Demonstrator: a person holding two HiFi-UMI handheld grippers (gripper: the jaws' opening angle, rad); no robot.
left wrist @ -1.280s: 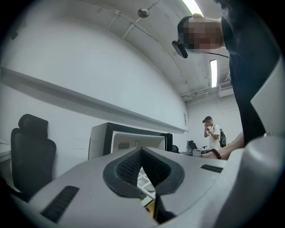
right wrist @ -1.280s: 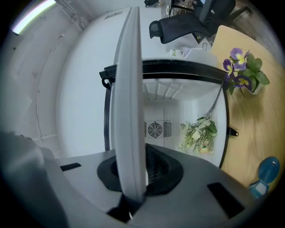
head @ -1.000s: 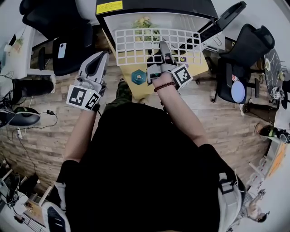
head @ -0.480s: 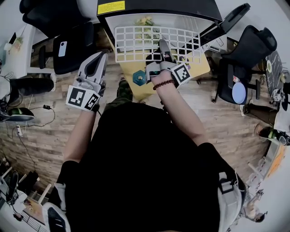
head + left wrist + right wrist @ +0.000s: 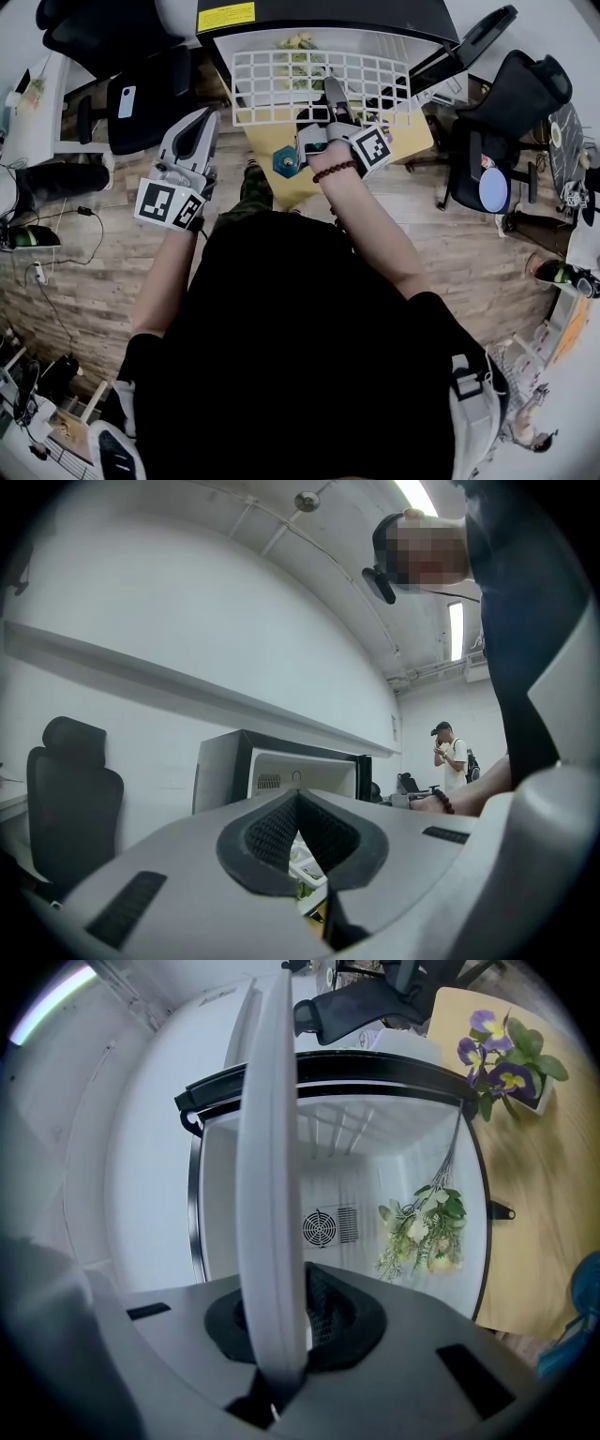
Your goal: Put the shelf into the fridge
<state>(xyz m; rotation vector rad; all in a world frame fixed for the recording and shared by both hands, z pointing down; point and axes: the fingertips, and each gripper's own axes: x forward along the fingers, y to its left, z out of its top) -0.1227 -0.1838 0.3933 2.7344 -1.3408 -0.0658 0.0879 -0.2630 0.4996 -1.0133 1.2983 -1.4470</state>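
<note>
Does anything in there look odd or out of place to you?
Yes: a sprig of flowers sits inside the open fridge, not food. Otherwise the white shelf, held edge-on by the right gripper, looks undamaged.

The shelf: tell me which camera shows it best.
The head view: the whole grid shelf shows flat at the fridge mouth, gripped by the right gripper. The right gripper view shows it only edge-on between its jaws; the left gripper view shows barely a sliver.
</note>
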